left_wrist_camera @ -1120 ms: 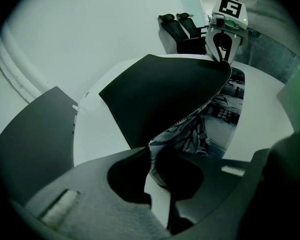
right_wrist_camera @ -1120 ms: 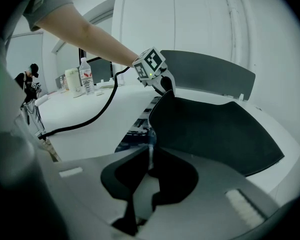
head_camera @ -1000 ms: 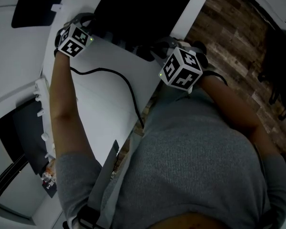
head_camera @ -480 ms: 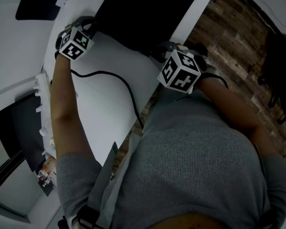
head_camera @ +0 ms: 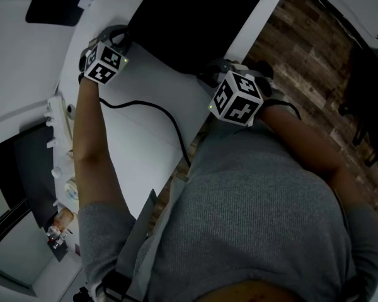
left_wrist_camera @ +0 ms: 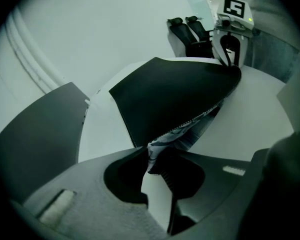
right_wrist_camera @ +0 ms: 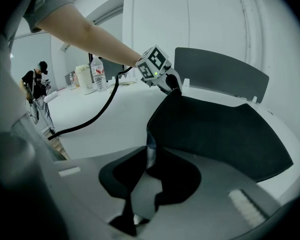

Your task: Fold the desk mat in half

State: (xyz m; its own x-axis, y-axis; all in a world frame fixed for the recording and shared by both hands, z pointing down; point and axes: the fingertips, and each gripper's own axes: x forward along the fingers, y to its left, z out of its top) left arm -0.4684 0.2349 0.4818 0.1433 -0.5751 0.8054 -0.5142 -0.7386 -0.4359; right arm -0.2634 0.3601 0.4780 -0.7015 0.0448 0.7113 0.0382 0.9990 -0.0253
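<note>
The black desk mat [head_camera: 189,17] lies on the white table [head_camera: 145,150], its near edge lifted and curled over. My left gripper [left_wrist_camera: 152,158] is shut on one near corner, where the patterned underside [left_wrist_camera: 190,124] shows. My right gripper [right_wrist_camera: 150,156] is shut on the other near corner, which stands upright between its tips. Both pairs of jaws have just been opening a little, with the mat still between them. In the head view the left gripper [head_camera: 123,39] and right gripper [head_camera: 209,74] sit at the mat's near edge. Each gripper view shows the other gripper: the right [left_wrist_camera: 234,64] and the left [right_wrist_camera: 171,86].
A black cable [head_camera: 170,118] runs across the table from the left gripper. Grey panels [right_wrist_camera: 220,71] stand behind the table. Bottles and a jug [right_wrist_camera: 90,76] stand at its far end, with a person [right_wrist_camera: 37,84] beyond. Wood floor [head_camera: 315,55] lies past the table's edge.
Both grippers have shifted a little across the table with the mat's corners. The lifted near edge now sits further over the mat.
</note>
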